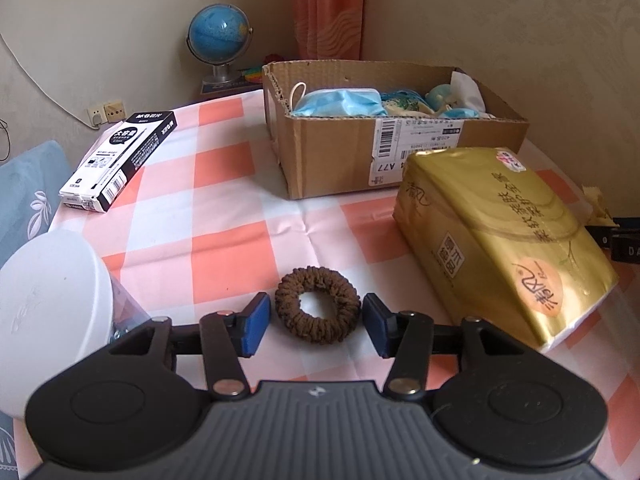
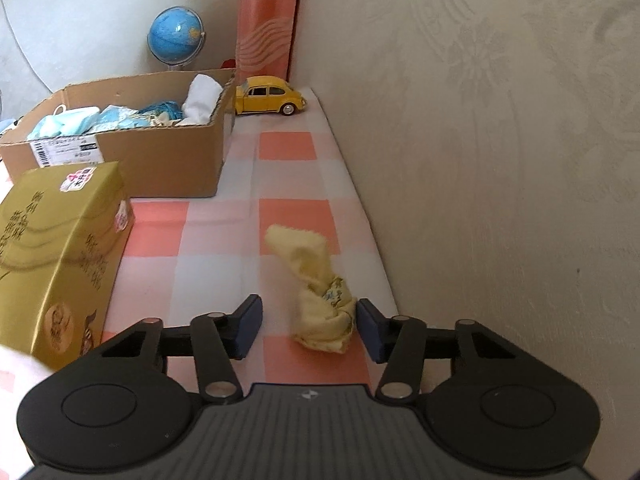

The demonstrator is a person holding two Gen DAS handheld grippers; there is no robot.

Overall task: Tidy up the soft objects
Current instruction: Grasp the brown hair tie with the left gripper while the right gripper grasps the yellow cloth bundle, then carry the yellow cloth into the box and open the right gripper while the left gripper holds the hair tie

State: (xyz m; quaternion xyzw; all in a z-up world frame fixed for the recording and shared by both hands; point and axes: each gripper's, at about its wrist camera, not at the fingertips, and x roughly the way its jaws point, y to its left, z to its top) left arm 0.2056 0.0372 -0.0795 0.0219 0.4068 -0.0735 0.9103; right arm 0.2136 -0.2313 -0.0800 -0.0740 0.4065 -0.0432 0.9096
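A brown scrunchie lies on the checked tablecloth between the fingers of my open left gripper, which straddles it without closing. A crumpled yellow cloth lies near the wall; my open right gripper has it between its fingers, with the right pad touching it. The cardboard box behind holds blue face masks and other soft items; it also shows in the right wrist view.
A gold tissue pack lies right of the scrunchie and shows in the right view. A black-and-white pen box, a white lidded jar, a globe and a yellow toy car stand around. The wall runs along the right.
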